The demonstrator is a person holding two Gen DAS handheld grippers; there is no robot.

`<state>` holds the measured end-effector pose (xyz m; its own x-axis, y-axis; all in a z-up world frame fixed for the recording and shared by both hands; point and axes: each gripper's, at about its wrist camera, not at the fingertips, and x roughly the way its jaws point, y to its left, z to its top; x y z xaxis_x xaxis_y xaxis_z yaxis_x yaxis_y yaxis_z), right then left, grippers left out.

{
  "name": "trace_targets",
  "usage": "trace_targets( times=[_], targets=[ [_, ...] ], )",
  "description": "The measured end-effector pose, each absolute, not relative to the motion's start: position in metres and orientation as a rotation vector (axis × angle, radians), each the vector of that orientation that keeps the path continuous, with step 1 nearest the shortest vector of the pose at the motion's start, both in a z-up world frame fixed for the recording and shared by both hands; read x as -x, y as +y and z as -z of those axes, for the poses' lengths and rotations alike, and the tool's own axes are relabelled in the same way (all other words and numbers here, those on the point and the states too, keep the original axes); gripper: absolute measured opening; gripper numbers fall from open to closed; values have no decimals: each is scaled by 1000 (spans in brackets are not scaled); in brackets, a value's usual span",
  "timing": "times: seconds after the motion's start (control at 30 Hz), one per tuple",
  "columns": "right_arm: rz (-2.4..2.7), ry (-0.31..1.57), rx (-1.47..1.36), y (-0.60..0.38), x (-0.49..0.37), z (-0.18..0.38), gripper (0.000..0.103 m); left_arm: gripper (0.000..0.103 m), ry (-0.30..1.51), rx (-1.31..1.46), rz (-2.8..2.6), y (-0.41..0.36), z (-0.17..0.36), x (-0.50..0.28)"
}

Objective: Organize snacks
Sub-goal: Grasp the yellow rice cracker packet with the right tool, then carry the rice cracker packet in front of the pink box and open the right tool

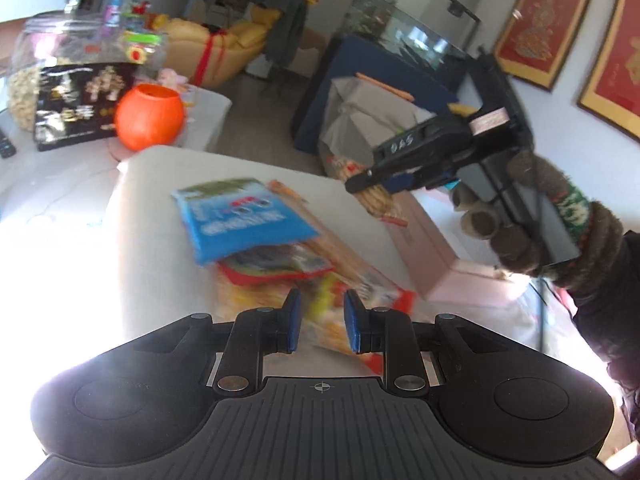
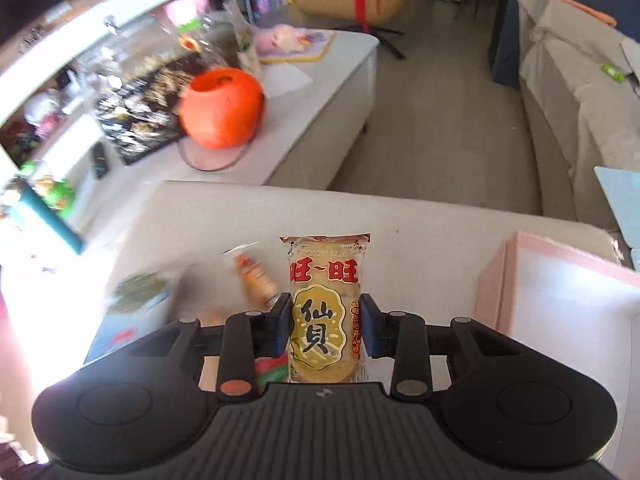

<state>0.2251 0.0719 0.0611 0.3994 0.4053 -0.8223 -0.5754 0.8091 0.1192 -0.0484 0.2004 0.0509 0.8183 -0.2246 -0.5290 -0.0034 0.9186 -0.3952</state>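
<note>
My right gripper (image 2: 325, 330) is shut on a rice cracker packet (image 2: 325, 312), yellow with red characters, held upright above the pale table (image 2: 420, 232). In the left wrist view the right gripper (image 1: 380, 178) holds that packet (image 1: 376, 198) above the pink box (image 1: 424, 248). My left gripper (image 1: 320, 326) is open and empty, hovering over a pile of snack packets: a blue packet (image 1: 244, 220) on top, a red and yellow packet (image 1: 276, 272) below. A small orange packet (image 2: 256, 280) lies on the table left of the right gripper.
A pink box (image 2: 560, 304) stands open at the table's right. An orange pumpkin bucket (image 2: 220, 108) and a black snack box (image 1: 76, 104) sit on the far low table. A glass jar (image 1: 80, 44) stands behind them. A covered sofa (image 2: 580, 92) is at the right.
</note>
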Motion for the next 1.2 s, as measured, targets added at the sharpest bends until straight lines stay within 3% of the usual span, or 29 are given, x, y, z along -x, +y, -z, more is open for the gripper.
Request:
trace_targets(
  times=[0.37, 0.8, 0.9, 0.97, 1.0, 1.2],
  targets=[
    [-722, 893, 203, -55, -102, -67, 34, 26, 838, 336, 262, 88, -25, 14],
    [-425, 789, 122, -147, -89, 4, 35, 29, 890, 12, 139, 6, -21, -22],
    [-399, 743, 96, -157, -84, 14, 42, 35, 873, -75, 115, 3, -18, -23],
    [-377, 710, 100, -163, -78, 19, 63, 40, 880, -78, 93, 7, -19, -26],
    [-362, 696, 103, -164, -76, 22, 68, 43, 883, -85, 79, 9, -19, -28],
    [-321, 677, 21, -183, -73, 20, 75, 41, 900, -68, 46, 16, -22, -38]
  ],
)
